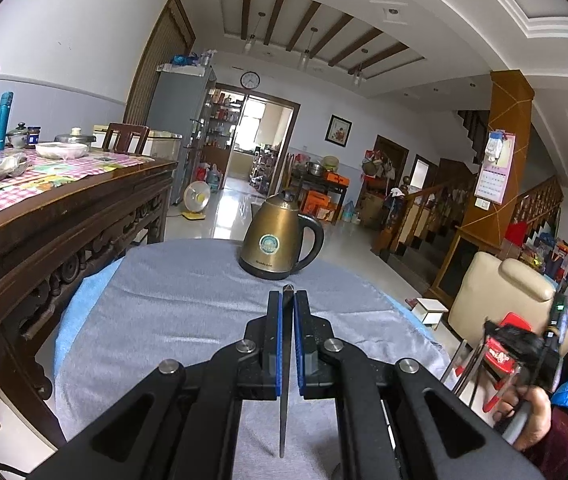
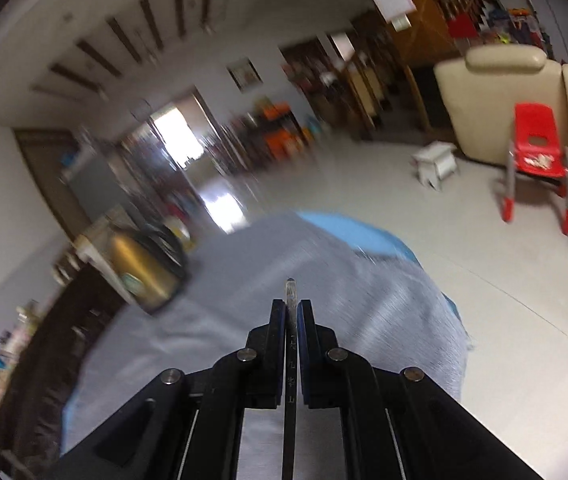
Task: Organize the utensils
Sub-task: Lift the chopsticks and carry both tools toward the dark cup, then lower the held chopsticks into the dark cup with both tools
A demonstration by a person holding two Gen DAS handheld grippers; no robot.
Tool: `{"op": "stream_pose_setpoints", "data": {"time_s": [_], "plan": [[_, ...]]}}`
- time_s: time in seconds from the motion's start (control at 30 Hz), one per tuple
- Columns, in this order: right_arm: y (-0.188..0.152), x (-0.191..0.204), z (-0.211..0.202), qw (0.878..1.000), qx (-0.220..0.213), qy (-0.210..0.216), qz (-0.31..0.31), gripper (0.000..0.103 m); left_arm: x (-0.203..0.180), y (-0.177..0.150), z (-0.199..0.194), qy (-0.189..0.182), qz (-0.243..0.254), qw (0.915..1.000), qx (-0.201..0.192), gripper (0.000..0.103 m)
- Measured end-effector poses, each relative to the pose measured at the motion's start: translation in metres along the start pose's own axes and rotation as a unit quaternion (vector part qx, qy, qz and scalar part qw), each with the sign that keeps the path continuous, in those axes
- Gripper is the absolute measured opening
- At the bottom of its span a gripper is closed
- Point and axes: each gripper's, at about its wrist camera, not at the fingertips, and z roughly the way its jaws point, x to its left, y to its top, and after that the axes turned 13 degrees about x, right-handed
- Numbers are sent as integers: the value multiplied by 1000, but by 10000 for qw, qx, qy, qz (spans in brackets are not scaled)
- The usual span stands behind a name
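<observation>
The left gripper (image 1: pixel 288 300) is pinched on a thin flat utensil (image 1: pixel 284 412), seen edge-on; its dark tip pokes just past the blue pads (image 1: pixel 279 344) and its long end runs back toward the camera and out below the fingers. The right gripper (image 2: pixel 291 308) is pressed the same way onto a second utensil (image 2: pixel 291 380), a slim metal strip with marks stamped along it, its tip just clear of the fingertips. What kind of utensil each is cannot be told from these edge views. Both hang above the grey cloth (image 1: pixel 171 312) on the small table, touching nothing else; no tray or holder for them shows. The step looks like carrying the pair to a resting place, so keep both pinches firm, since the long free ends could swing or slip. The right view is smeared by motion, so slow that hand before lowering. Steer wide of the kettle (image 1: pixel 279 240) at the cloth's far edge, and lay each piece down flat before letting go.
</observation>
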Motion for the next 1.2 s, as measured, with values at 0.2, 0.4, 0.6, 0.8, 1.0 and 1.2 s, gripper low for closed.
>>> {"op": "stream_pose_setpoints", "data": {"time_s": [0.2, 0.4, 0.6, 0.8, 1.0, 1.2], "plan": [[-8, 24, -57, 9951, -800, 536, -228, 7, -11, 2, -13, -49, 106, 9999, -102, 5], [-14, 48, -76, 9905, -982, 851, -454, 7, -24, 4, -12, 42, 233, 9997, 16, 5], [-25, 69, -81, 9878, -957, 1055, -634, 7, -26, 0, -11, 135, 243, 9995, 120, 5], [-33, 87, -82, 9850, -929, 1199, -822, 7, -24, -2, -9, 199, 198, 9994, 221, 5], [-42, 99, -80, 9825, -926, 1293, -970, 7, -26, -2, -10, 278, 196, 9991, 243, 5], [-52, 107, -86, 9792, -1071, 1308, -1123, 7, -32, -2, -11, 313, 235, 9989, 249, 5]]}}
